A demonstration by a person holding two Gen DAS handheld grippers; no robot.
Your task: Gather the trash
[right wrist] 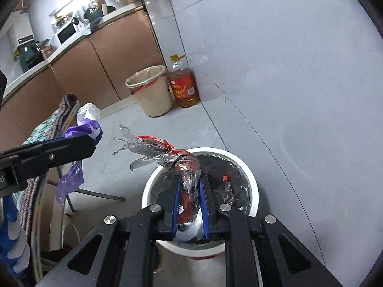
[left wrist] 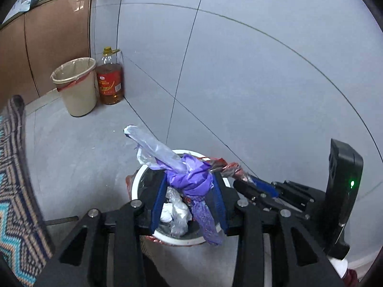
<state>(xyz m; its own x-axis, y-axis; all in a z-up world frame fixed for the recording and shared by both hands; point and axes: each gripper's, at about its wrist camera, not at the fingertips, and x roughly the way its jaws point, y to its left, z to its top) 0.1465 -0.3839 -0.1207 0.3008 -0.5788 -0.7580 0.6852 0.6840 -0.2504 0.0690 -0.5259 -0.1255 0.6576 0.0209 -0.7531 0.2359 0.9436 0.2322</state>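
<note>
Both loads hang over the white bin (right wrist: pixel 253 186), which stands on the floor at six o'clock from the beige bin (right wrist: pixel 150 91) and the oil bottle (right wrist: pixel 183 87). To do the drop well, centre each bundle above the opening before letting go, so nothing snags the rim. The left tongs (left wrist: pixel 189 201) are partly closed, pinching a knotted purple bag (left wrist: pixel 191 179). The right tongs (right wrist: pixel 190 205) are almost shut, clamping a twisted clear and red wrapper (right wrist: pixel 186 167).

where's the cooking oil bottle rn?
The amber plastic oil bottle with red label stands on the floor in the wall corner, upper left in both wrist views, right beside the beige lined bin.
</note>
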